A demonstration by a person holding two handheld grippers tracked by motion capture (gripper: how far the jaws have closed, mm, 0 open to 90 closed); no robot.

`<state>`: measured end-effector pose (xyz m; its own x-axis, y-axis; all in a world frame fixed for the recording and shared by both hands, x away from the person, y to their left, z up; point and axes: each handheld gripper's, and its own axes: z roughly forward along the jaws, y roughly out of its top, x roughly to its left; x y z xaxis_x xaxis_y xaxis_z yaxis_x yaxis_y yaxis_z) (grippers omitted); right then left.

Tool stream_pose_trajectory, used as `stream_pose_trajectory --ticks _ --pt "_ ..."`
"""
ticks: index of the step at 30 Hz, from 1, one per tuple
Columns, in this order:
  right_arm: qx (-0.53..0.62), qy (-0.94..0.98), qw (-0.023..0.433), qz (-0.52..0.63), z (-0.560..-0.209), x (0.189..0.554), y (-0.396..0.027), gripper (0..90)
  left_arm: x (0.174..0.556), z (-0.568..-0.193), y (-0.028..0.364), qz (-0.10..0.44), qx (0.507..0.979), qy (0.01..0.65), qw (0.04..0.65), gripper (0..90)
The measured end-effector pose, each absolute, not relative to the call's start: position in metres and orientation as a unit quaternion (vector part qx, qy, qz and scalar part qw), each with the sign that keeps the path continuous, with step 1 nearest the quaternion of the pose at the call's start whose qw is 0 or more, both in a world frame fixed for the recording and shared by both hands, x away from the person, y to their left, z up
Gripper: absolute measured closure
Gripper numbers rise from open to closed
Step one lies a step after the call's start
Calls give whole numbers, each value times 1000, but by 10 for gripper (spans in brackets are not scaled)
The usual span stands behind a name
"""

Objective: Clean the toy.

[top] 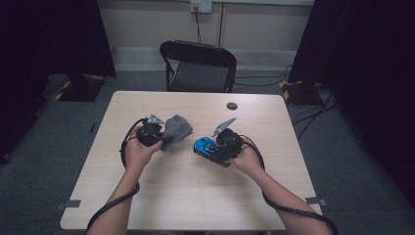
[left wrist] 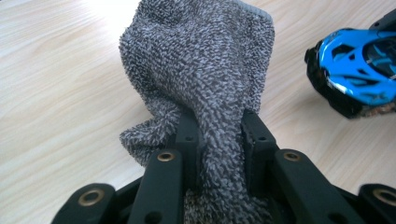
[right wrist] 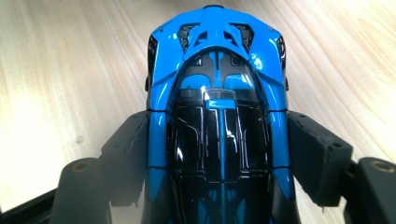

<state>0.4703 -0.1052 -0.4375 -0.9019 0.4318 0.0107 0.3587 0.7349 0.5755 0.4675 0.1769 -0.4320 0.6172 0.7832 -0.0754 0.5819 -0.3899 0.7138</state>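
Both forearms are stretched forward over the table. The left gripper [top: 159, 134] is clamped tight, angled inward; the right gripper [top: 208, 147] is held wider, jaws pressed, pointing left.

My pale wooden counter [top: 195, 196] stands on grey carpet [top: 29, 196]. Beyond its far edge I see a black folding chair [top: 198, 66] against a beige wall [top: 147, 24], with dark curtains [top: 367, 73] on both sides
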Motion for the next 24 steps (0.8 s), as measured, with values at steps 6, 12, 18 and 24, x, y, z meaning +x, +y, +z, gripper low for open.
stream_pose_trajectory --ticks 6,12,18,24 --pt "206 930 60 298 -437 467 -102 287 473 -436 160 138 832 400 358 727" --pt "201 932 61 297 -437 465 -99 287 472 -437 147 130 843 374 365 727" --pt "195 933 64 296 -437 464 -96 287 469 -436 138 121 854 347 369 727" --pt "202 932 66 293 -439 466 -97 287 466 -439 135 109 861 331 372 727"
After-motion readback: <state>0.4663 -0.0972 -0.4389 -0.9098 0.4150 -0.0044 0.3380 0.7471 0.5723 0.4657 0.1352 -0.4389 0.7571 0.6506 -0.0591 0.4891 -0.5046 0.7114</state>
